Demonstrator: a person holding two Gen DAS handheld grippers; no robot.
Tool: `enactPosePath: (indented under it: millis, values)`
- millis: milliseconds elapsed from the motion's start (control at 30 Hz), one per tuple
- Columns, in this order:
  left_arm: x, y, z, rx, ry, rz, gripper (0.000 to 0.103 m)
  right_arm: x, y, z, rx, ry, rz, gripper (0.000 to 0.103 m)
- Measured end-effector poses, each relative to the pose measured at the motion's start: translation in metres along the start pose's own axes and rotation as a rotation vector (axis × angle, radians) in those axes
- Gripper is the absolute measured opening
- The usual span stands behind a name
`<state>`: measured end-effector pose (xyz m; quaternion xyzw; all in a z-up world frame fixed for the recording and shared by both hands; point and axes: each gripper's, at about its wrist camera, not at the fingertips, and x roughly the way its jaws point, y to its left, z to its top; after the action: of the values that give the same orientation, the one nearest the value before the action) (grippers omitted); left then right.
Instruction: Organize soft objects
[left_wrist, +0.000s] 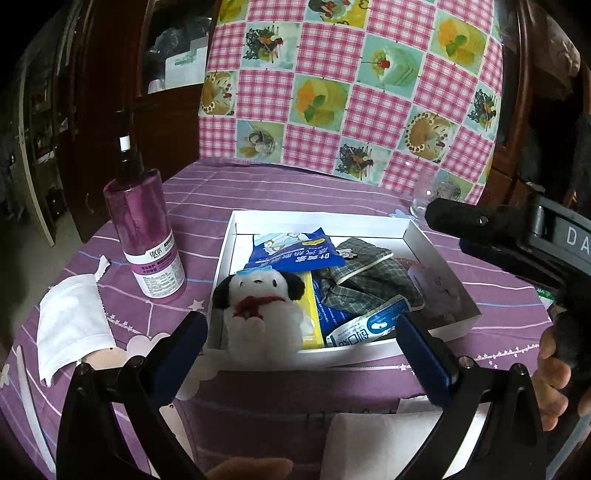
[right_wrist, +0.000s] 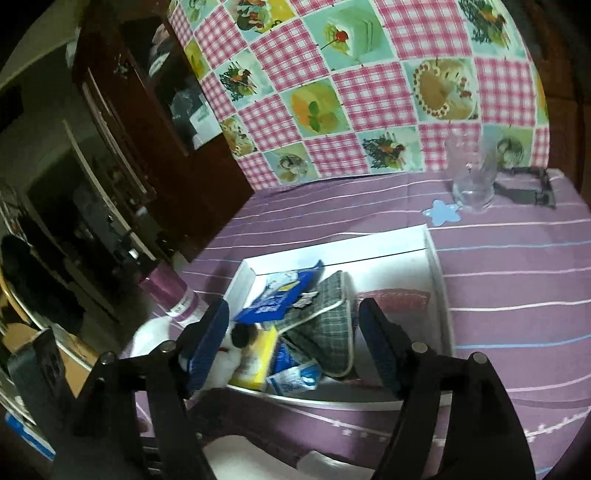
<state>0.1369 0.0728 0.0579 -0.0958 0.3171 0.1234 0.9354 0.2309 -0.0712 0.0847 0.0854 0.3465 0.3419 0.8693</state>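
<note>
A white shallow box (left_wrist: 424, 236) sits on the purple cloth and holds a white plush dog (left_wrist: 264, 314) with black ears, a blue packet (left_wrist: 295, 253), a plaid grey pouch (left_wrist: 364, 277), a yellow pack (left_wrist: 310, 317) and a pale pink item (left_wrist: 439, 290). My left gripper (left_wrist: 301, 350) is open and empty, just in front of the dog at the box's near edge. My right gripper (right_wrist: 295, 347) is open and empty above the box (right_wrist: 439, 295), over the plaid pouch (right_wrist: 325, 328). The dog (right_wrist: 231, 350) shows partly behind its left finger.
A purple bottle (left_wrist: 147, 236) stands left of the box. A white face mask (left_wrist: 70, 321) lies at the near left. A clear glass (right_wrist: 474, 177) and a blue flower coaster (right_wrist: 441, 212) stand at the back right. A pink checked cloth (left_wrist: 351, 85) hangs behind.
</note>
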Motion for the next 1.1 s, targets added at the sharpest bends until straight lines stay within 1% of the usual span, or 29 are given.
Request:
enactPosePath:
  millis: [67,167,233,300,400,533,700,833,933,1100]
  values:
    - [0.0,0.0,-0.001,0.001,0.006,-0.004,0.103,0.001,0.0,-0.001,-0.006,0.014,-0.007,0.073]
    - [-0.001,0.001,-0.001,-0.007,0.003,-0.01,0.103,0.009,0.001,-0.005,-0.027,0.06,-0.027,0.073]
    - [-0.002,0.002,-0.002,-0.01,0.0,-0.007,0.103,0.012,0.003,-0.008,-0.048,0.07,-0.049,0.073]
    - [-0.002,0.003,-0.002,-0.014,-0.004,0.001,0.103,0.012,0.006,-0.009,-0.068,0.064,-0.066,0.073]
    - [-0.007,0.005,-0.001,-0.026,-0.014,-0.001,0.103,0.006,0.011,-0.008,-0.092,0.05,-0.068,0.073]
    - [-0.017,0.005,-0.005,-0.022,-0.029,-0.008,0.103,-0.01,0.015,-0.009,-0.115,0.023,-0.077,0.073]
    - [-0.031,-0.002,-0.012,0.002,-0.037,0.032,0.103,-0.037,0.019,-0.019,-0.161,-0.019,-0.103,0.073]
    - [-0.046,-0.002,-0.019,-0.011,-0.074,0.044,0.103,-0.055,0.017,-0.031,-0.16,-0.03,-0.122,0.073]
    - [-0.056,-0.004,-0.024,0.019,-0.075,0.035,0.103,-0.065,0.015,-0.043,-0.163,-0.035,-0.135,0.073]
    - [-0.067,-0.014,-0.032,0.086,-0.081,0.053,0.103,-0.076,0.019,-0.059,-0.202,-0.032,-0.17,0.073]
